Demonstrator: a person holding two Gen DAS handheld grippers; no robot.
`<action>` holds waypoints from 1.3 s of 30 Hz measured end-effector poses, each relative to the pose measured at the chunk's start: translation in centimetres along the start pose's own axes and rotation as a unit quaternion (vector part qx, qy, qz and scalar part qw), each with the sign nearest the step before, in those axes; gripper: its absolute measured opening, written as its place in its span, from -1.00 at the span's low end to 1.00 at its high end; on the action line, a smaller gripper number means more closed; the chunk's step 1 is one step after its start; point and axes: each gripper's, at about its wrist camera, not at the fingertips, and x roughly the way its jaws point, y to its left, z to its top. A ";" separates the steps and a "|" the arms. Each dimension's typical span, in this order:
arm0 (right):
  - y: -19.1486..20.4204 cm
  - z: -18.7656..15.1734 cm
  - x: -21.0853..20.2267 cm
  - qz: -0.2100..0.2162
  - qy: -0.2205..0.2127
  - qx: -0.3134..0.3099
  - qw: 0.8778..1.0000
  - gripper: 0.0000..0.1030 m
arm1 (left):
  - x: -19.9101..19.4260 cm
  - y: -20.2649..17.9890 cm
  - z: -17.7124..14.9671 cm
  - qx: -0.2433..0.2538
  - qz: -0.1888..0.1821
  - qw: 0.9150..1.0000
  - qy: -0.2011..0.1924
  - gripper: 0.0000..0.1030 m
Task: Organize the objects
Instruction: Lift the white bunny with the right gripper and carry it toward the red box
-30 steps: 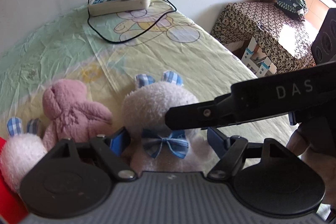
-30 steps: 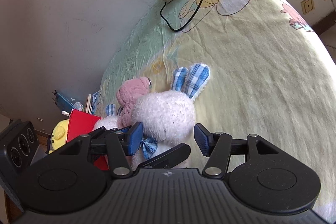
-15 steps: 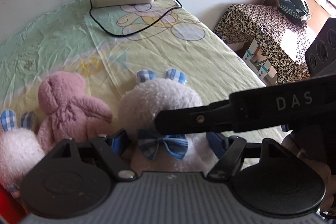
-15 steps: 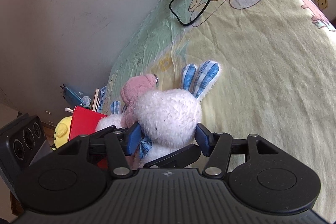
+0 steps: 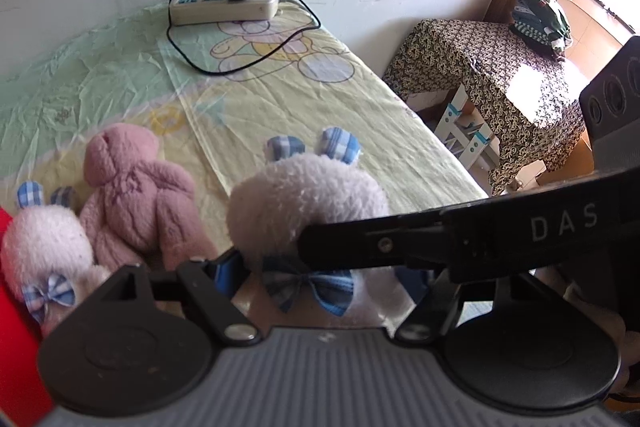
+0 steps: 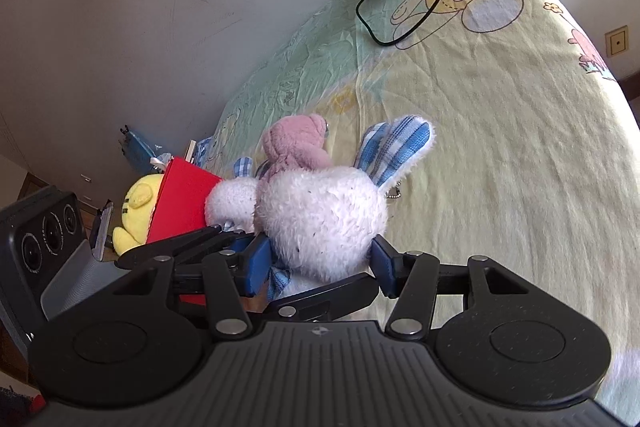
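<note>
Both hand-held grippers have just been closing on the same toy, the white plush rabbit [image 5: 308,203] with the blue checked ears and bow, and it now sits squeezed between 2 pairs of blue pads. The left hand-held gripper [image 5: 320,277] has narrowed from a loose bracket around the rabbit's lower body to pads pressed into the fur at bow level; its right pad is hidden behind the finger of the other tool, which crosses the left wrist view, so that side is a judgement. The right hand-held gripper [image 6: 318,263] has drawn in less and clamps the round head from behind, fur bulging around both pads. Compared with 1 second ago the rabbit sits higher and fuller in both views and the bed sheet [image 6: 500,147] looks further off, so it appears to be coming up off the bed, though its underside is hidden. The pink teddy [image 5: 136,203] and a second, smaller white rabbit [image 5: 44,247] lie just to its left on the sheet, untouched, with a red box [image 6: 184,199] and a yellow plush [image 6: 136,203] beyond them. For the tidying, 1 toy is probably secured and ready to carry, likely toward the red box; the others wait.
</note>
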 end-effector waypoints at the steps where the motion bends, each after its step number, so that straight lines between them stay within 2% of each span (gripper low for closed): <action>1: 0.3 -0.2 -0.2 0.000 0.000 -0.003 1.000 0.08 | -0.4 -0.1 -0.3 -0.002 0.000 1.000 -0.002 0.43; 17: 6.1 -5.3 -0.4 0.009 0.038 -0.075 0.996 0.08 | -6.6 -0.2 -5.9 -0.031 0.021 0.999 -0.018 0.43; 26: 8.5 -7.3 1.0 0.028 0.068 -0.088 0.993 0.08 | -9.5 0.6 -8.9 -0.039 0.038 0.998 -0.025 0.43; 32: 11.2 -8.3 0.9 0.028 0.059 -0.097 0.993 0.07 | -12.3 1.9 -9.6 -0.027 0.017 0.998 -0.049 0.43; 39: 14.7 -9.9 0.4 0.017 0.023 -0.086 0.996 0.07 | -15.9 3.7 -10.2 0.020 -0.014 0.996 -0.081 0.43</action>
